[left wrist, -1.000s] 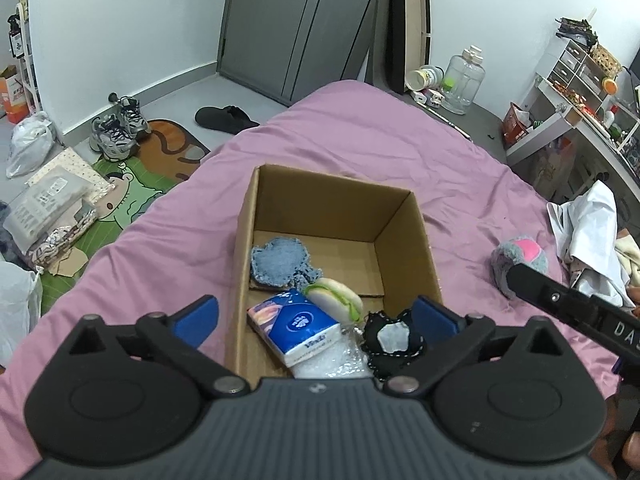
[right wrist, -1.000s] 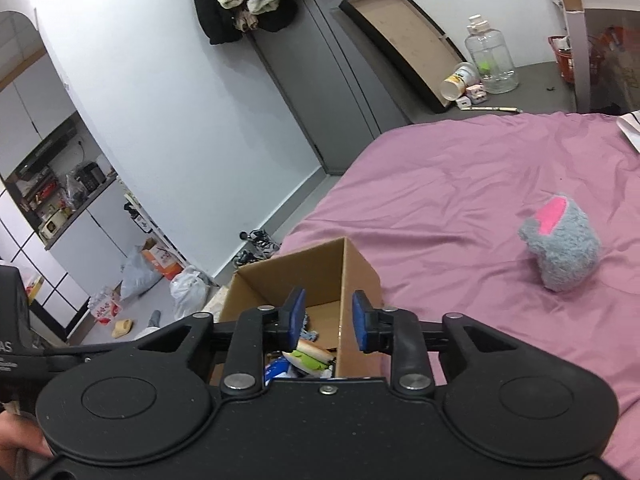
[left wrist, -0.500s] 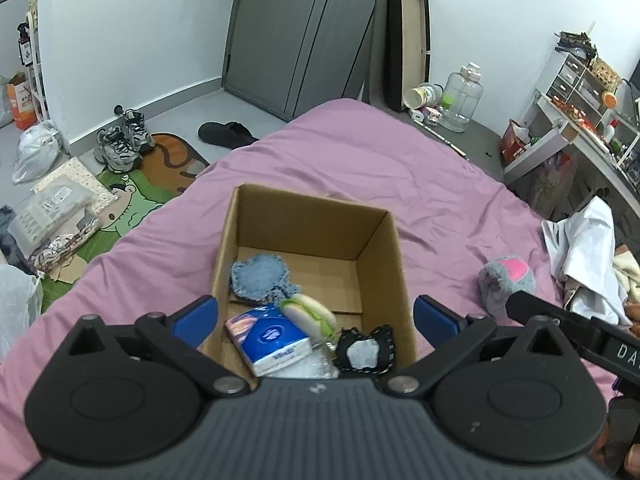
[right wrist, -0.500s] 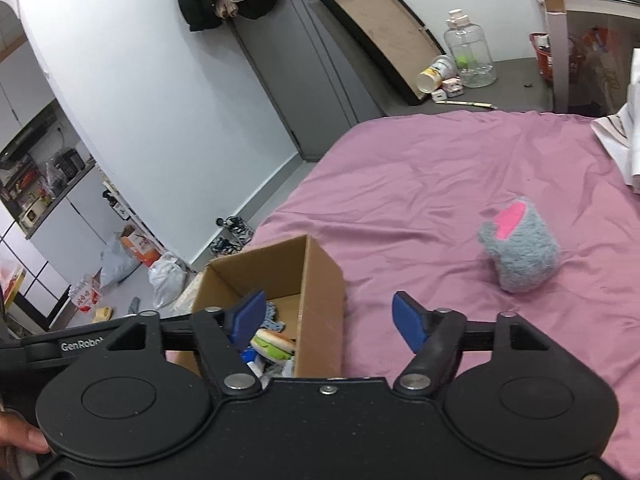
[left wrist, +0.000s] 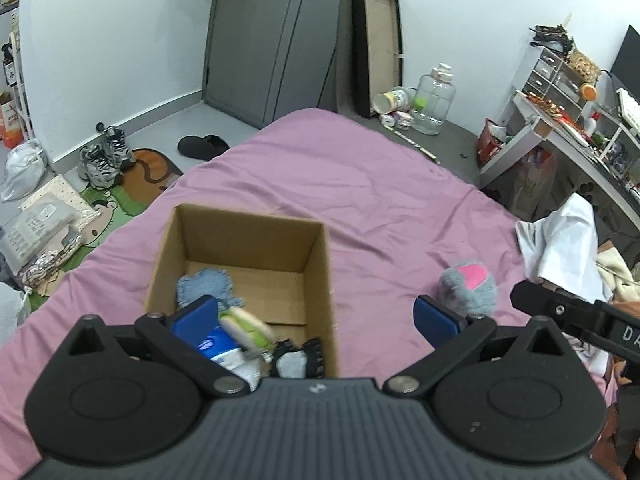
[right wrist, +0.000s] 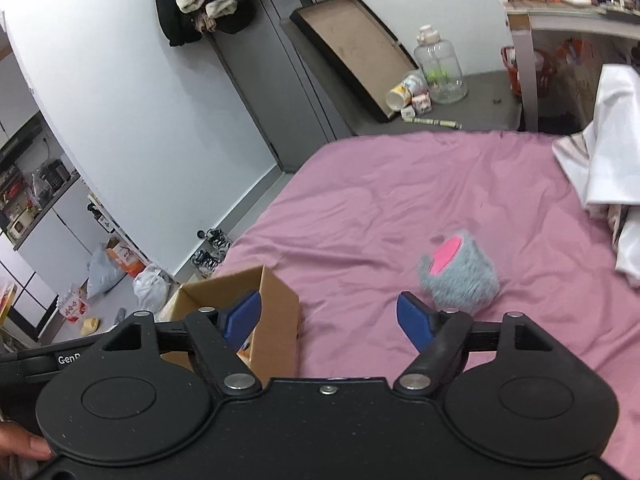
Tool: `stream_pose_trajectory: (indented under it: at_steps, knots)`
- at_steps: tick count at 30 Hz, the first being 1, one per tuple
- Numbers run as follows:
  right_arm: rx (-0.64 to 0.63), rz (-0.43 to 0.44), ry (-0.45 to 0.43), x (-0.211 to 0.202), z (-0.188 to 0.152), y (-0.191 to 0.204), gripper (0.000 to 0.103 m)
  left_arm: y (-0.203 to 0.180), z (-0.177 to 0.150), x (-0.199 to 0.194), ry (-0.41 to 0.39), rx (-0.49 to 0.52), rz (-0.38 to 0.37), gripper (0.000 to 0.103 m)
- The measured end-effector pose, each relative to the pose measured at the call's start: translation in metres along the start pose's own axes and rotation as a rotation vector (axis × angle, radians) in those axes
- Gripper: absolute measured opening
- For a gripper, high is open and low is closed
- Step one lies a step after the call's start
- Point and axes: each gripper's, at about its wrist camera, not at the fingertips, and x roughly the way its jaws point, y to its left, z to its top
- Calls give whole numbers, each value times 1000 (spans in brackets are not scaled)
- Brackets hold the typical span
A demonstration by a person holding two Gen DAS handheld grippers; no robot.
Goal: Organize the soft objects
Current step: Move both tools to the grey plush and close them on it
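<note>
An open cardboard box sits on the purple bed sheet. Inside it lie a blue knitted piece, a burger-shaped soft toy, a blue tissue pack and a black-edged pad. A grey fluffy toy with a pink patch lies on the sheet right of the box; it also shows in the right wrist view. My left gripper is open and empty above the box's near right side. My right gripper is open and empty, between the box and the grey toy.
White and cream cloths lie at the bed's right edge. A desk with shelves stands at the right. Shoes, a cartoon mat and bags lie on the floor at the left. A water jug and a framed board stand by the far wall.
My right gripper has opened wide and swung right, away from the box toward the grey toy. My left gripper has drawn back and shifted right; the box now sits further left in its view.
</note>
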Motion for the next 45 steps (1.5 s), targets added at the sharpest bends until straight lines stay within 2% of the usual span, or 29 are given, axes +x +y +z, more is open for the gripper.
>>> stream_pose_trajectory:
  at_steps: [11,15,20,33,41,45]
  knots:
    - [-9,9,12,-2,24,-35,86,-45,9,-4,-2,46,16,103]
    - [3,5,16,2,29,-49,86,-58,11,1,14,56,3,103]
    - [41,3,23,8,26,-69,86,-72,10,9,26,57,32,103]
    - [147,-12,45,16,18,-111,87,-109,4,51,40,96,34,103]
    - [253,-84,38,19,17,-145,99,-134,4,76,52,80,4,102]
    - [299,-89,33,21,18,-160,102,-150,4,88,50,88,-12,101]
